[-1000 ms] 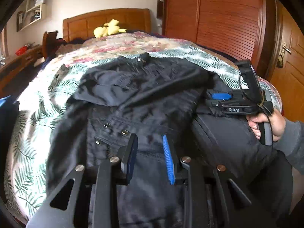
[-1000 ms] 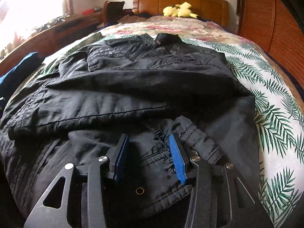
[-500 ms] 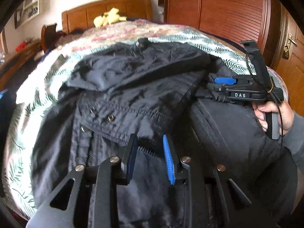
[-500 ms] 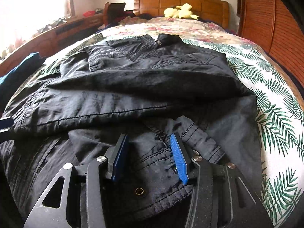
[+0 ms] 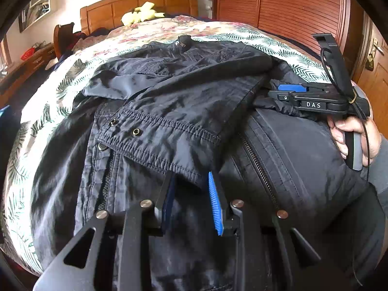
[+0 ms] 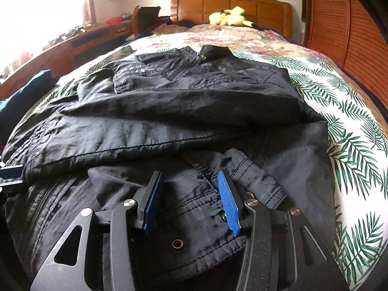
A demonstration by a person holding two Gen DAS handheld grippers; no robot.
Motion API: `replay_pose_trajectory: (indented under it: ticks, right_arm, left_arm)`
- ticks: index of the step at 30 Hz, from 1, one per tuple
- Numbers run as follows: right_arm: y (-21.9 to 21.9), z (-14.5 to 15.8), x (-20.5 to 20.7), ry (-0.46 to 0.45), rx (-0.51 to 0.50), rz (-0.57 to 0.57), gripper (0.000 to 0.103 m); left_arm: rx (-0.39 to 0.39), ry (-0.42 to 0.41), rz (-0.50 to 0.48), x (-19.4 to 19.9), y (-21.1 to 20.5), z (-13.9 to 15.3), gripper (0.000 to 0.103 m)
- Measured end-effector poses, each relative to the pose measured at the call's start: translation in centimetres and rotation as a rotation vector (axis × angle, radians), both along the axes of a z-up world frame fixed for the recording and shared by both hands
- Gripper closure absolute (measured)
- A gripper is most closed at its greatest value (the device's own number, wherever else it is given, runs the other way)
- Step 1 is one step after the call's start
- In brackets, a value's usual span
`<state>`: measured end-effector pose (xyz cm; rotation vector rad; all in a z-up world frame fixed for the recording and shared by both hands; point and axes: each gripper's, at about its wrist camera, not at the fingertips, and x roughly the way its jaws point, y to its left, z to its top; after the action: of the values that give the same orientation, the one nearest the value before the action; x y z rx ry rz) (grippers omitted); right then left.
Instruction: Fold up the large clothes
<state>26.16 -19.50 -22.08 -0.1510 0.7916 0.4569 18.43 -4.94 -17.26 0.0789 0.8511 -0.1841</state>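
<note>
A large black jacket (image 5: 184, 97) lies on the bed, collar far, both sleeves folded across its front; it also fills the right wrist view (image 6: 184, 111). My left gripper (image 5: 191, 181) is open, its jaws straddling the corner of a sleeve cuff (image 5: 167, 138) near the jacket's hem. My right gripper (image 6: 189, 181) is open, jaws over the other sleeve's cuff (image 6: 206, 208) with a brass snap. The right gripper also shows in the left wrist view (image 5: 286, 92), held by a hand at the jacket's right side.
The bed has a palm-leaf and floral cover (image 6: 351, 126) and a wooden headboard (image 6: 230, 4) with a yellow plush toy (image 6: 230, 15). A wooden wardrobe (image 5: 291, 7) stands on the right. A desk (image 6: 72, 41) and blue cloth (image 6: 21, 92) lie left.
The left gripper has moved forward and lower, so the sleeve cuff now reaches between its jaws. The right gripper has barely moved. Both stay open.
</note>
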Motion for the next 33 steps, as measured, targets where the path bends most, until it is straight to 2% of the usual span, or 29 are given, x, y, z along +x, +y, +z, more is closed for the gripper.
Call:
replay_pose_trajectory:
  ticks: [2,5,8,12,23,26,33]
  right_arm:
    - [-0.1,0.0,0.0,0.001,0.007,0.001,0.056]
    - [-0.3,0.0,0.1,0.005,0.024,0.003,0.056]
    - [-0.3,0.1,0.0,0.002,0.027,0.004,0.056]
    - [-0.4,0.1,0.0,0.005,0.030,0.004,0.056]
    - [-0.3,0.1,0.1,0.005,0.025,0.004,0.056]
    - [-0.3,0.1,0.0,0.002,0.026,0.004,0.056]
    - [-0.2,0.1,-0.1,-0.005,0.021,0.002,0.056]
  left_arm:
    - [0.001,-0.007,-0.008,0.1,-0.2,0.1,0.078]
    - [-0.015,-0.012,-0.020,0.0,-0.3,0.5,0.096]
    - [-0.003,-0.041,-0.018,-0.7,-0.6,1.7,0.099]
    - [-0.021,-0.056,0.010,-1.5,-0.5,3.6,0.098]
    - [-0.088,-0.020,0.132,-2.5,2.7,5.2,0.094]
    - [-0.126,-0.005,0.130,-3.1,4.8,5.3,0.087]
    - [-0.072,0.003,0.155,-3.7,10.2,3.8,0.080]
